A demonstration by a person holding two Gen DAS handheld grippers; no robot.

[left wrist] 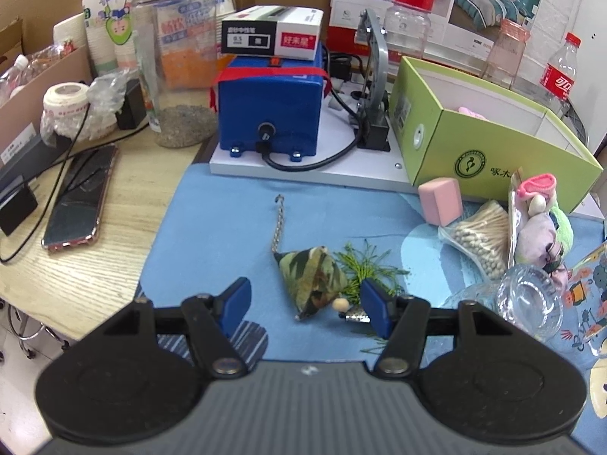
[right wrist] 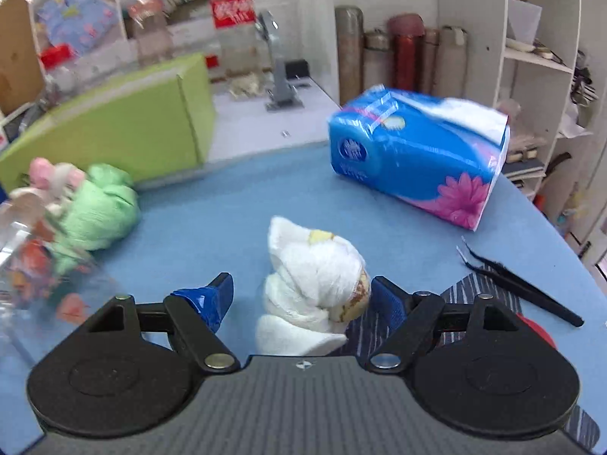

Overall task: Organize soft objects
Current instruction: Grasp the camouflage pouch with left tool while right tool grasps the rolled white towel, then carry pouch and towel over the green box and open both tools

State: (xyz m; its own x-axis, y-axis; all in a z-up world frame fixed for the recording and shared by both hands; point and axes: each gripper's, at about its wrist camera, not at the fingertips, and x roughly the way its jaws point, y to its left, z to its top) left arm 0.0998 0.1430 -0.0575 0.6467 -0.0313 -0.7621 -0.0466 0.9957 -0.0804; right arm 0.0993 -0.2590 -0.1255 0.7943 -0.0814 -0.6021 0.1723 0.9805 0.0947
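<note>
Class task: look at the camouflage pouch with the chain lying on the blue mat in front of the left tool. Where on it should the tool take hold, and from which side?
Grip the camouflage pouch across its plump middle, coming straight forward and down with the left tool, whose open jaws already straddle it. The stuffed body looks soft and should compress, while the chain trailing away from the tool is thin and would likely slip.

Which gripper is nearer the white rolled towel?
Right. The right gripper is open with the white rolled towel between its fingers. The left gripper is open around a camouflage pouch; the towel isn't in its view.
</note>
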